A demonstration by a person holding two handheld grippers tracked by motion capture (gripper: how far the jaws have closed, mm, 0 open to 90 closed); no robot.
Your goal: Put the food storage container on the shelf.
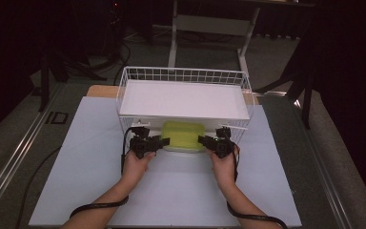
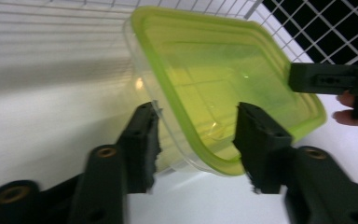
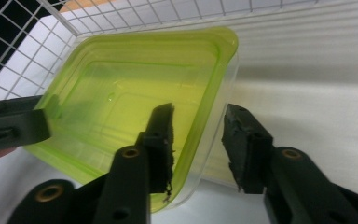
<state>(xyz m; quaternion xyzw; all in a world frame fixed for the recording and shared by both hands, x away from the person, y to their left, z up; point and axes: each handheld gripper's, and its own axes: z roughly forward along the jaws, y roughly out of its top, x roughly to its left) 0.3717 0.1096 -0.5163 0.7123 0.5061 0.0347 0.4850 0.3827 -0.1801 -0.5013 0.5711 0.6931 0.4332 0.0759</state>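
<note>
A clear container with a lime-green lid (image 1: 183, 135) sits half under the front edge of a white wire basket rack (image 1: 183, 75). My left gripper (image 1: 164, 141) holds its left end and my right gripper (image 1: 202, 140) its right end. In the left gripper view the container (image 2: 214, 84) lies between the jaws of the left gripper (image 2: 196, 140), one on the lid and one against the clear wall. The right gripper view shows the same grip by the right gripper (image 3: 198, 140) on the container (image 3: 135, 93).
The rack carries a white panel (image 1: 181, 98) on top and stands at the far side of a pale mat (image 1: 181, 191). Wire mesh (image 2: 326, 32) rises close behind the container. A table frame (image 1: 209, 24) stands on the dark floor beyond.
</note>
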